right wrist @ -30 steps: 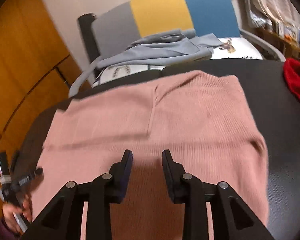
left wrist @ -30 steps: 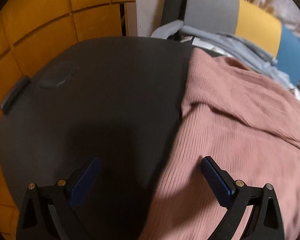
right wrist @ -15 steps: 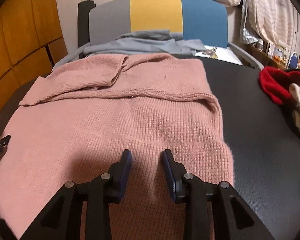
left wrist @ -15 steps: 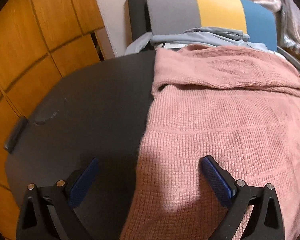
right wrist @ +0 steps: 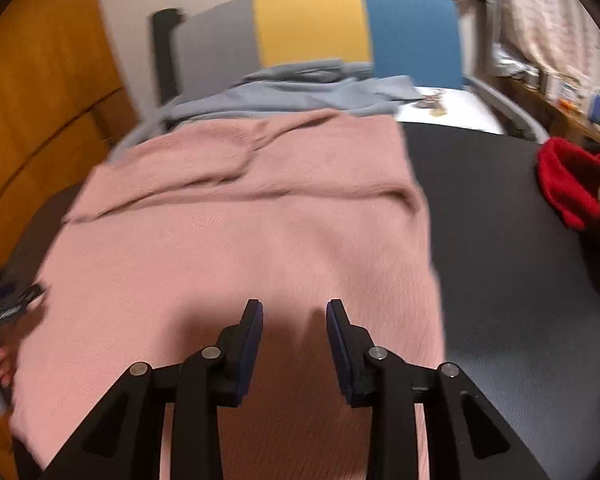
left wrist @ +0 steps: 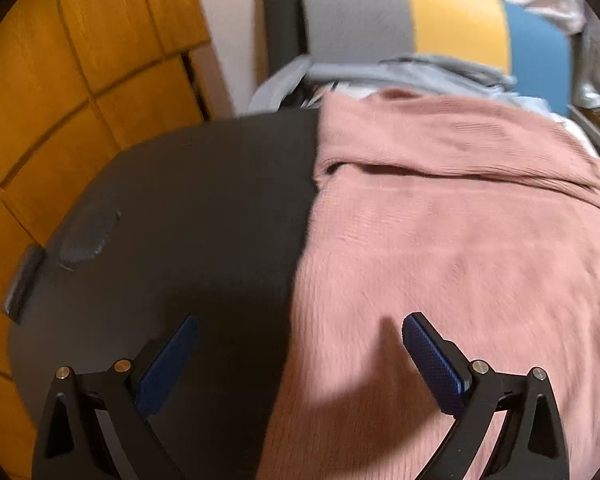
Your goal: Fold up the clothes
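We see a dark bench carrying a pink knitted sweater spread flat, with a red garment lying at its right edge.

Fuzzy pink knit sweater on a matt black table.

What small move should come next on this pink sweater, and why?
Probably lower the left gripper onto the pink sweater's near left edge and close. Its fingers stand wide open astride that edge, holding nothing; the sweater lies flat, sleeves already folded in.
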`<action>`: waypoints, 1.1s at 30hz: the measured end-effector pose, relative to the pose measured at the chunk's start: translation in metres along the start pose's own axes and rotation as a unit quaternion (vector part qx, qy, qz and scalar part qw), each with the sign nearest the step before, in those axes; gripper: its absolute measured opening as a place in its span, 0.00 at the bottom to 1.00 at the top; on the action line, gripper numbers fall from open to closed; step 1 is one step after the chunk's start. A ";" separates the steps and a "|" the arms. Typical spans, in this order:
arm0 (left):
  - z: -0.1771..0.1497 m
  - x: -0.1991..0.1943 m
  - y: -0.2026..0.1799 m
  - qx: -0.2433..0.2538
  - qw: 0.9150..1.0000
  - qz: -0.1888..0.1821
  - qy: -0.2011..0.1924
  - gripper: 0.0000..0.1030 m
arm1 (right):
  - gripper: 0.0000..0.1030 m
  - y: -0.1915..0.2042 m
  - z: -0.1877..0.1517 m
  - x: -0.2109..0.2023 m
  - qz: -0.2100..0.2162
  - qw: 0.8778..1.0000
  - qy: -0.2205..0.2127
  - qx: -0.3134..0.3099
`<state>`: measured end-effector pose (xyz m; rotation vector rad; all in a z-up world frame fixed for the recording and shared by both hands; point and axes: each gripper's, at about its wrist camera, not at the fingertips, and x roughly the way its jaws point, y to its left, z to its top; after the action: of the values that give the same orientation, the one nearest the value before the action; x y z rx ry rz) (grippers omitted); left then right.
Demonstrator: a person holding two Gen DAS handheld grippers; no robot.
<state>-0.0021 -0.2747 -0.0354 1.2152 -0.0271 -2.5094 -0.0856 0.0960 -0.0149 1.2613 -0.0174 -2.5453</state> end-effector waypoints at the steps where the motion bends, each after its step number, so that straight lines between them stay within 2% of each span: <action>1: -0.010 -0.008 -0.002 0.019 1.000 -0.003 0.000 1.00 | 0.31 0.002 -0.011 -0.004 -0.007 1.000 0.016 -0.011; 3: -0.038 -0.023 -0.005 0.061 0.998 0.008 0.000 1.00 | 0.31 0.001 -0.037 -0.012 -0.018 0.998 0.047 -0.025; 4: -0.050 -0.031 -0.004 0.074 0.997 0.014 -0.007 1.00 | 0.31 -0.001 -0.051 -0.022 -0.017 0.999 0.045 -0.024; 8: -0.081 -0.056 0.012 0.078 0.996 0.019 -0.036 1.00 | 0.32 -0.015 -0.094 -0.058 -0.010 0.999 0.038 0.015; 12: -0.107 -0.071 0.045 0.011 0.999 -0.016 -0.030 1.00 | 0.32 -0.027 -0.125 -0.081 -0.007 0.999 0.030 0.036; 16: -0.128 -0.080 0.073 -0.078 0.995 -0.062 -0.002 1.00 | 0.32 -0.031 -0.137 -0.089 -0.010 0.999 0.025 0.034; 22: -0.142 -0.101 0.071 -0.007 0.999 -0.041 -0.013 1.00 | 0.33 -0.039 -0.141 -0.097 -0.006 0.998 0.026 0.054; 24: -0.142 -0.107 0.075 -0.008 0.999 -0.051 -0.005 1.00 | 0.33 -0.048 -0.146 -0.104 0.016 0.996 0.001 0.084; 28: -0.132 -0.112 0.096 -0.072 0.988 -0.136 -0.014 1.00 | 0.42 -0.070 -0.154 -0.099 0.070 0.985 -0.018 0.156; 30: -0.126 -0.098 0.098 -0.100 0.983 -0.157 0.010 1.00 | 0.49 -0.075 -0.155 -0.097 0.095 0.978 -0.032 0.182; 33: -0.120 -0.079 0.099 -0.132 0.975 -0.171 0.041 1.00 | 0.50 -0.077 -0.153 -0.091 0.131 0.968 -0.038 0.209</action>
<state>0.1644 -0.3261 -0.0353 1.2993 0.5657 -2.6308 0.0655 0.2131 -0.0498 1.1998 -0.7218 -2.4255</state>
